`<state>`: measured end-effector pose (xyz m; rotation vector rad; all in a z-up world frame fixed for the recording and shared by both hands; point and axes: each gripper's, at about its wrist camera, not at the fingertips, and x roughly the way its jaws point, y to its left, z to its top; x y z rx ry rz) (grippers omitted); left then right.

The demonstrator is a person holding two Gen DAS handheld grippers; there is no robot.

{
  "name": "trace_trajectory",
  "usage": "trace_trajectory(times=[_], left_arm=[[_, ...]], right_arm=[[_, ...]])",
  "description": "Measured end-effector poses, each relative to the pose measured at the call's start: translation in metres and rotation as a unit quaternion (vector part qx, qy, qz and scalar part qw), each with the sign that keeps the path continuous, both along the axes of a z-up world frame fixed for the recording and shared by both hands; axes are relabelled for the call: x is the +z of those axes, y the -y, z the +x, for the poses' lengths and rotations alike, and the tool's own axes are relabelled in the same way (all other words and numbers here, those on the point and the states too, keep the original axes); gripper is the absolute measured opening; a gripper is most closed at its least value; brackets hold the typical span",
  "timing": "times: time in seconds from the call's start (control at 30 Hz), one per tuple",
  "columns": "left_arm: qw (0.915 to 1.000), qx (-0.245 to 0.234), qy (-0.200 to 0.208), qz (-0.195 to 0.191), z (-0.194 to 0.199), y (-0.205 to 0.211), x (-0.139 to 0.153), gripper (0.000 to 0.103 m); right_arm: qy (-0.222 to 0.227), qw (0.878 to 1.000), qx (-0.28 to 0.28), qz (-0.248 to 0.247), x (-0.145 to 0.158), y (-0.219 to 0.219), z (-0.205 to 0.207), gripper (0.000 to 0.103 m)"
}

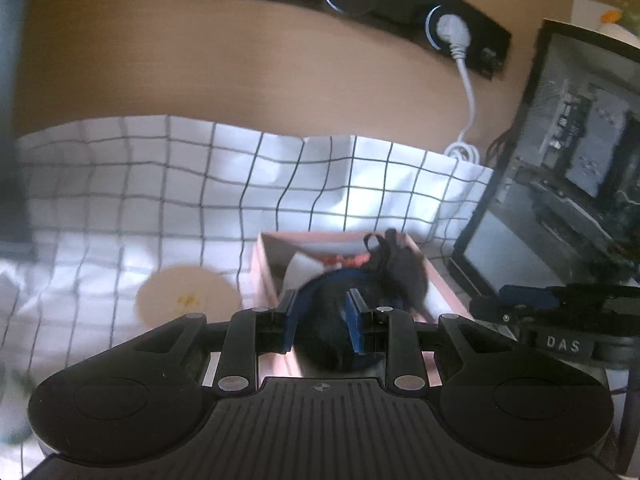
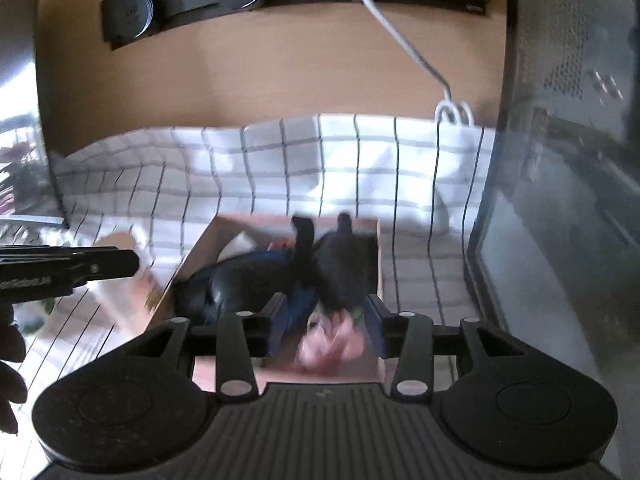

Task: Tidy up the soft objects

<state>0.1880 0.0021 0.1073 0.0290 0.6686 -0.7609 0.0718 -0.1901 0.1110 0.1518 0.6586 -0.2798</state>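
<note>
In pink box (image 1: 438,280): dark toy (image 1: 336,320).

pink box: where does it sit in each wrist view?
Left wrist: pink box lower centre, just beyond the left gripper, dark fabric inside.
Right wrist: pink box centre, running under the right gripper.
Shared landmark: white plug cable at the wall behind the checked cloth.

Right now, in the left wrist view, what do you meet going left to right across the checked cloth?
Round tan coaster → pink box holding dark soft items → the other gripper → glass-sided computer case.
</note>
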Motion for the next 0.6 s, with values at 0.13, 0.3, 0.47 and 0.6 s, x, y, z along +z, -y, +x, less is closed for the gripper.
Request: trace_trajectory(times=[0.13,0.3,0.47,0.6], left_arm=[[0.9991,0.027,0.006,0.032,-0.046,-0.023,-0.02,0.029],[0.9871,0.12,-0.005,0.106,-0.1,-0.042,-0.062,0.029],[0.9659,0.211,-0.028,0.147,-0.141,-0.054,-0.085,0.029],[0.9594,0.237,-0.023,0.151,-0.158,-0.051,-0.09,0.029]], right_arm=[[-0.026,0.997,0.069,-0.001,-0.026,-0.021,-0.021,0.049],[-0.069,0.985,0.156,0.005,-0.066,-0.041,-0.028,0.052],[-0.081,0.973,0.214,0.006,-0.092,-0.054,-0.04,0.062],[-0.073,0.969,0.237,-0.014,-0.097,-0.058,-0.042,0.072]])
